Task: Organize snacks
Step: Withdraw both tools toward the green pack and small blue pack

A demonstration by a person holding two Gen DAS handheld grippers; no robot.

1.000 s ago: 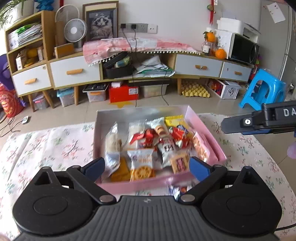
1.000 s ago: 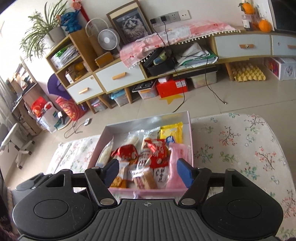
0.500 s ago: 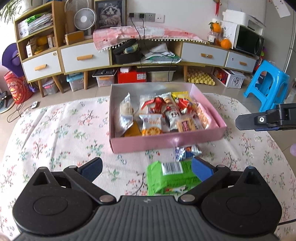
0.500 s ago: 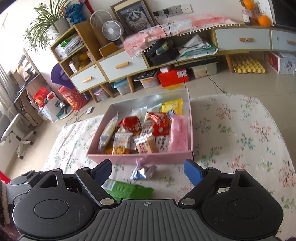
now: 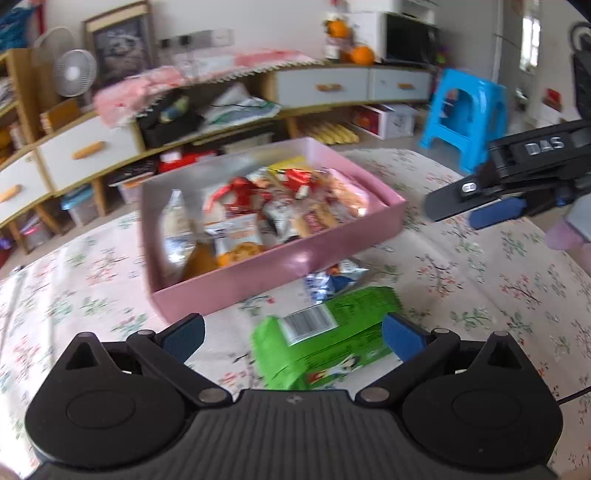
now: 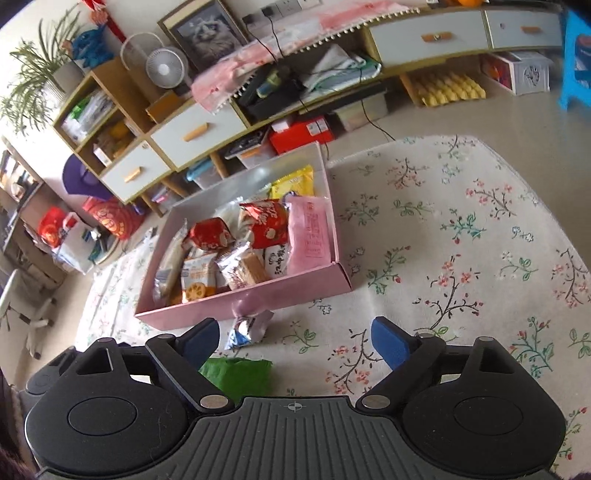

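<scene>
A pink box full of snack packets stands on the floral tablecloth. In front of it lie a green snack pack and a small blue-silver packet. My left gripper is open, low over the table, with the green pack between its fingers, toward the right finger. My right gripper is open and empty, just right of the small packet; it also shows in the left wrist view at the right.
The floral tablecloth stretches to the right of the box. Beyond the table stand a low cabinet with drawers, a blue stool and a fan on the shelf.
Both grippers have pulled back and dropped lower toward the table. The left gripper now has the green pack between its open fingers. The left view has swung left.
</scene>
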